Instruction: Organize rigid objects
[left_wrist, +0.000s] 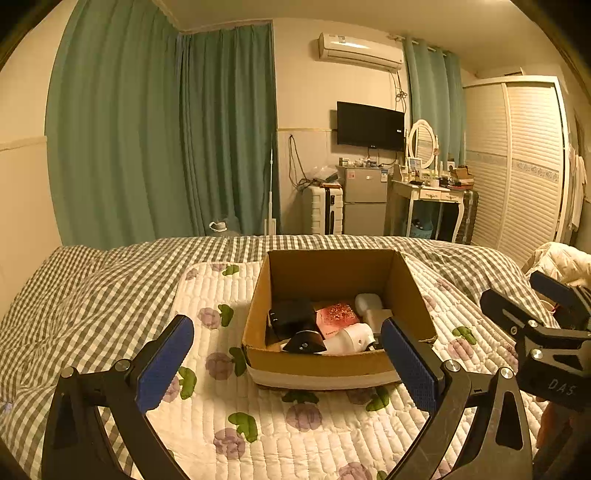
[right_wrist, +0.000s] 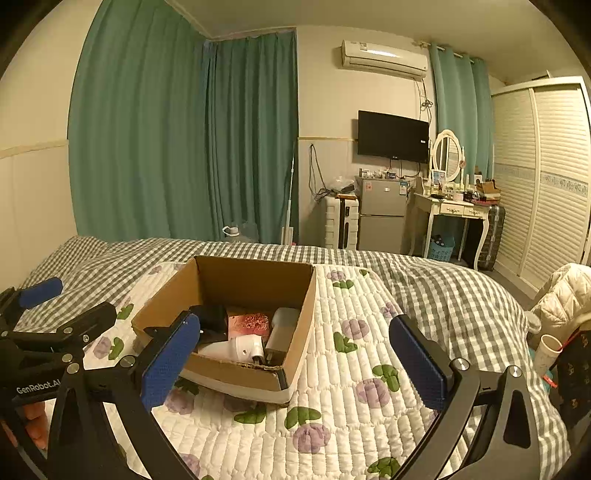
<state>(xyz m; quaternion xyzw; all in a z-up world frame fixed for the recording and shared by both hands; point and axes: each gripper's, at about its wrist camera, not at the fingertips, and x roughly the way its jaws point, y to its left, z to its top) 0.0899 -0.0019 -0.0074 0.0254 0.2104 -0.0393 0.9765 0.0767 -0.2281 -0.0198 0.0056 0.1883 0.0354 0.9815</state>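
Cardboard box (left_wrist: 325, 363) (full) on quilt (left_wrist: 280, 435)

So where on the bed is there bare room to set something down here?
The floral quilt is free right of the box, out to the checked blanket. Another free strip lies left of the box, and one in front of it. Inside, the box is crowded near the front; its back part looks bare.

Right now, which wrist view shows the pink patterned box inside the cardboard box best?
The left wrist view: the pink patterned box lies nearly centred and unobstructed in the cardboard box. The right wrist view shows it at a slant, partly behind the white appliance.
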